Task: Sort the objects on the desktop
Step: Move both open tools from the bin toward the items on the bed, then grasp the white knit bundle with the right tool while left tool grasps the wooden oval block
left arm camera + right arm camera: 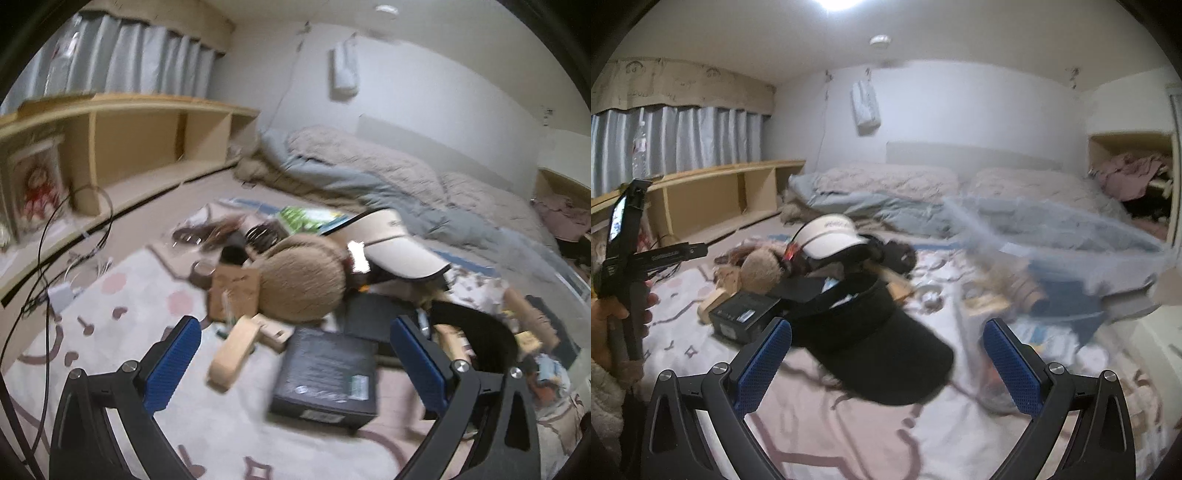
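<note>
Both claws stand spread and empty: the left gripper (295, 363) over a dark box (327, 374) and the right gripper (886, 363) over a black visor (879, 354), both lying mid-blanket (849, 435). A white cap (831, 236) tops the blurred pile behind; a clear bin (1071, 240) is smeared, its contents unreadable.

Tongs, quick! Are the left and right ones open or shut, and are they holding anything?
Left tongs: open, holding nothing, above the dark box.
Right tongs: open, holding nothing, near the black visor.
</note>
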Available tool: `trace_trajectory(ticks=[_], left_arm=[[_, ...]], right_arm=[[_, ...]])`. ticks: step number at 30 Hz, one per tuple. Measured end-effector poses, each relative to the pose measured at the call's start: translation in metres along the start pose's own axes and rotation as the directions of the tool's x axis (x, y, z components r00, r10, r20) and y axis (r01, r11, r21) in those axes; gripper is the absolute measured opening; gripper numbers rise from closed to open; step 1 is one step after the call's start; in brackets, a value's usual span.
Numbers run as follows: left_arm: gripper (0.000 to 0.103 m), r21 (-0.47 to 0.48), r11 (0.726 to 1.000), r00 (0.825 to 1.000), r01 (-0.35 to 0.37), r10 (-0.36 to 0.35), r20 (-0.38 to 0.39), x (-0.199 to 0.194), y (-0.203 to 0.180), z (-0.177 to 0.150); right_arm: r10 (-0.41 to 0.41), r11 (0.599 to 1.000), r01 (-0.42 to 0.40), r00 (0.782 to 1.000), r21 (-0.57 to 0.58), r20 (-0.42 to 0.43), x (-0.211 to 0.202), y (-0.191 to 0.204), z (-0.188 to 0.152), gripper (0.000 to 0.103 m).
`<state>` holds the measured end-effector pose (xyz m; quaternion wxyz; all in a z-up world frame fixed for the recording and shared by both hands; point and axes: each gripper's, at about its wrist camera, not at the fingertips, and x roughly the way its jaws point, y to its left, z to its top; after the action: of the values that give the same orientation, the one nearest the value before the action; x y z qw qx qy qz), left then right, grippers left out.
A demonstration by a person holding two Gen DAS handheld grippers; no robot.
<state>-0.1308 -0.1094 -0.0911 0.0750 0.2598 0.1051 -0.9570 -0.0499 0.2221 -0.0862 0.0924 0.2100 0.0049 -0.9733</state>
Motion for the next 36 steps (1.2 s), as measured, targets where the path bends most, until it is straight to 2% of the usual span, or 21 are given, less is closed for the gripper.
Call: trace_trajectory(ticks=[4,6,8,12,13,15,16,22,25,26,27,30,33,36], left_arm=[[0.103,-0.006,0.998,0.998,-0.059,0.059,-0.036,0.016,0.016,-0.003],[0.103,-0.009,0.996,0.994,-0.085,0.085,-0.064,0.024,0.022,-0.005],[0.103,-0.018,0.995,0.99,-0.096,0.093,-0.11,0.034,0.029,-0.009],[0.103,-0.025,0.991,0.973,-0.132,0.125,-0.196,0.051,0.041,-0.016],[0.103,-0.023,0.99,0.967,-0.142,0.134,-0.217,0.055,0.044,-0.017],[0.103,-0.019,0.988,0.954,-0.152,0.142,-0.262,0.065,0.048,-0.022],[0.103,-0.018,0.988,0.95,-0.154,0.143,-0.277,0.069,0.05,-0.023],[0.103,-0.032,0.99,0.935,-0.14,0.122,-0.333,0.087,0.059,-0.028],[0.103,-0.038,0.99,0.921,-0.136,0.112,-0.374,0.097,0.059,-0.031],[0.103,-0.043,0.99,0.917,-0.133,0.107,-0.385,0.1,0.059,-0.033],[0.103,-0.048,0.99,0.915,-0.132,0.103,-0.391,0.103,0.06,-0.033],[0.103,-0.07,0.989,0.918,-0.129,0.093,-0.386,0.105,0.062,-0.033],[0.101,-0.088,0.987,0.92,-0.132,0.09,-0.381,0.107,0.064,-0.032],[0.1,-0.104,0.986,0.92,-0.133,0.083,-0.384,0.109,0.067,-0.032]], right_arm=[[0.058,0.998,-0.061,0.986,-0.018,-0.156,0.03,0.015,-0.014,0.103],[0.129,0.991,-0.131,0.962,0.008,-0.239,0.046,0.02,-0.023,0.103],[0.175,0.985,-0.165,0.932,0.057,-0.317,0.064,0.023,-0.033,0.103],[0.226,0.973,-0.18,0.872,0.145,-0.434,0.093,0.021,-0.054,0.103],[0.239,0.97,-0.186,0.861,0.16,-0.448,0.098,0.02,-0.056,0.098],[0.286,0.955,-0.207,0.824,0.211,-0.489,0.111,0.017,-0.063,0.084],[0.289,0.954,-0.206,0.819,0.216,-0.495,0.114,0.016,-0.064,0.082],[0.263,0.965,-0.227,0.824,0.132,-0.502,0.138,0.024,-0.051,0.08],[0.263,0.964,-0.237,0.828,0.117,-0.495,0.151,0.027,-0.046,0.078],[0.266,0.964,-0.24,0.83,0.116,-0.49,0.155,0.028,-0.044,0.075],[0.26,0.965,-0.235,0.833,0.113,-0.489,0.159,0.029,-0.044,0.066],[0.251,0.968,-0.214,0.841,0.133,-0.48,0.169,0.027,-0.043,0.059],[0.237,0.971,-0.196,0.852,0.136,-0.467,0.165,0.021,-0.044,0.04],[0.257,0.966,-0.208,0.844,0.155,-0.471,0.156,0.016,-0.046,0.033]])
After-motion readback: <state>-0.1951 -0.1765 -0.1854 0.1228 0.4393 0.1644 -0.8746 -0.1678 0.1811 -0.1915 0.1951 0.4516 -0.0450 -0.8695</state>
